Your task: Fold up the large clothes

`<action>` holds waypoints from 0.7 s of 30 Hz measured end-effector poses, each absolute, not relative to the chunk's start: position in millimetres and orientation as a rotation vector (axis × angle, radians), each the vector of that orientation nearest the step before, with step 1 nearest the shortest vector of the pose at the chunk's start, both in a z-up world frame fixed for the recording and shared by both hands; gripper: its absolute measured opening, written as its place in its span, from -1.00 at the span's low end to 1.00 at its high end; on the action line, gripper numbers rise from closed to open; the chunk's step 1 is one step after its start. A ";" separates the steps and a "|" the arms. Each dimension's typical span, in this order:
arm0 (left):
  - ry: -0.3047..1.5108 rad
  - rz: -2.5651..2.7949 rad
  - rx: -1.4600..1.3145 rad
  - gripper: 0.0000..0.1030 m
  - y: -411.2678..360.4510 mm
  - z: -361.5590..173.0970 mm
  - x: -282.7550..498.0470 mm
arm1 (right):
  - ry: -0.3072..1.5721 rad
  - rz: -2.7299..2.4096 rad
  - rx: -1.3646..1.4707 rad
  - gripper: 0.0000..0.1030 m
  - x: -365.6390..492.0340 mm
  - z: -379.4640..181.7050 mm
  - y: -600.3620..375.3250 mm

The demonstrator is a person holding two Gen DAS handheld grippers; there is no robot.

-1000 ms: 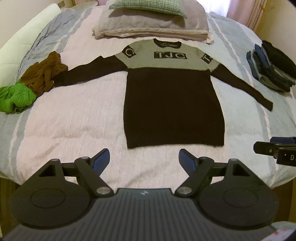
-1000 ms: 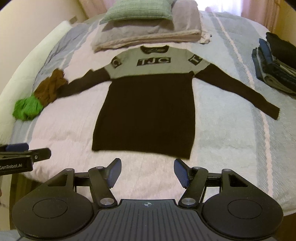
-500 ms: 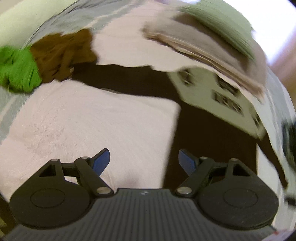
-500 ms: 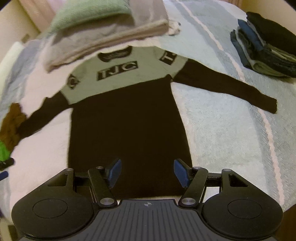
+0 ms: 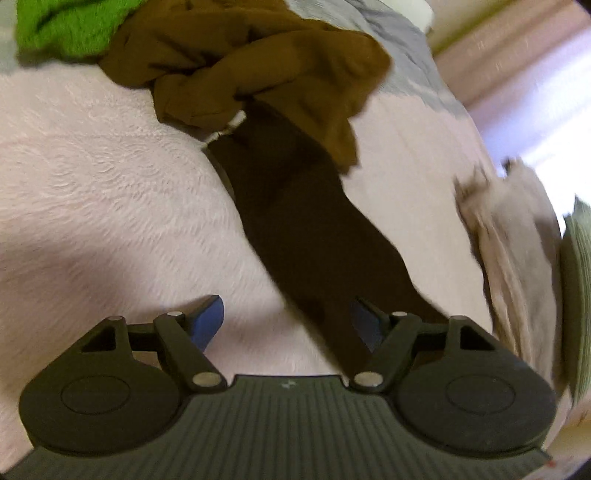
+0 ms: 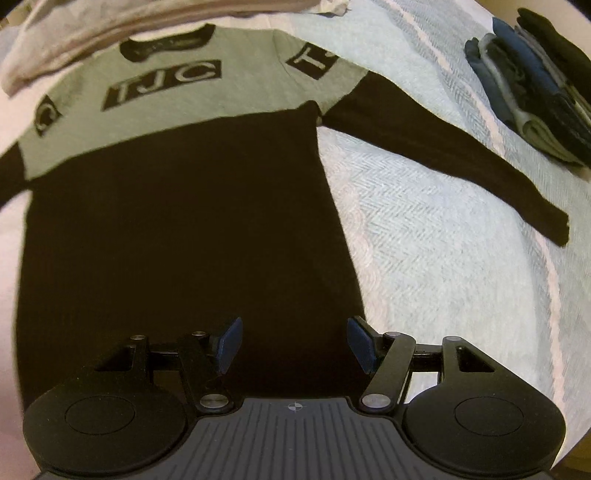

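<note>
A long black sweater with a grey "TJC" chest lies flat on the bed. Its right sleeve stretches out over the pale blue cover. My right gripper hangs open just above the black body near the lower right hem, nothing between its pads. In the left wrist view the other black sleeve runs diagonally from a brown garment down between my fingers. My left gripper hovers over this sleeve with its jaws closing; the sleeve passes under the gap, the pads apart from it.
A crumpled brown garment and a green one lie by the sleeve's cuff. Stacked pillows sit at the bed's head. A pile of folded dark clothes rests at the right on the striped bed cover.
Both grippers have dropped close to the bed. The left one swung left and rolled, coming over the left sleeve. The right one moved in over the sweater's lower body.
</note>
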State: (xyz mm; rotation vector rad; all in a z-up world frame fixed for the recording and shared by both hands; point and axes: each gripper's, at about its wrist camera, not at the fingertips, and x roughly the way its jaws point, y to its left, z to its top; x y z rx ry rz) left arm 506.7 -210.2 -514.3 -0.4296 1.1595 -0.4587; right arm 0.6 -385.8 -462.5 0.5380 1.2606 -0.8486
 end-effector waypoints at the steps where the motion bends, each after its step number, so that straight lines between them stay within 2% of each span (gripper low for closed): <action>1: 1.144 -0.449 -0.451 0.41 -211.6 -518.4 511.1 | 1.269 -0.855 0.523 0.17 1.8 -467.3 -388.9; 4: 1.095 -0.444 -0.489 0.44 -217.8 -523.1 523.5 | 1.284 -0.869 0.485 0.17 5.0 -478.9 -398.9; 5: 1.078 -0.439 -0.490 0.16 -219.2 -522.5 525.3 | 1.283 -0.872 0.479 0.17 5.7 -480.9 -402.1; 6: 1.064 -0.434 -0.484 -0.58 -219.6 -521.5 526.0 | 1.279 -0.874 0.477 0.17 5.7 -482.7 -405.4; 7: 1.070 -0.417 -0.466 -0.83 -218.9 -521.3 527.3 | 1.275 -0.875 0.477 0.17 5.8 -483.8 -408.5; 14: 0.982 -0.347 -0.408 -0.91 -200.1 -491.0 505.4 | 1.245 -0.864 0.483 0.17 1.3 -484.5 -428.2; 17: 0.795 -0.430 -0.234 -0.91 -234.4 -439.3 471.0 | 1.228 -0.866 0.490 0.17 -5.5 -485.3 -442.7; 21: 0.540 -0.711 -0.100 -0.92 -293.8 -362.6 382.2 | 1.178 -0.888 0.514 0.17 -23.5 -476.7 -467.9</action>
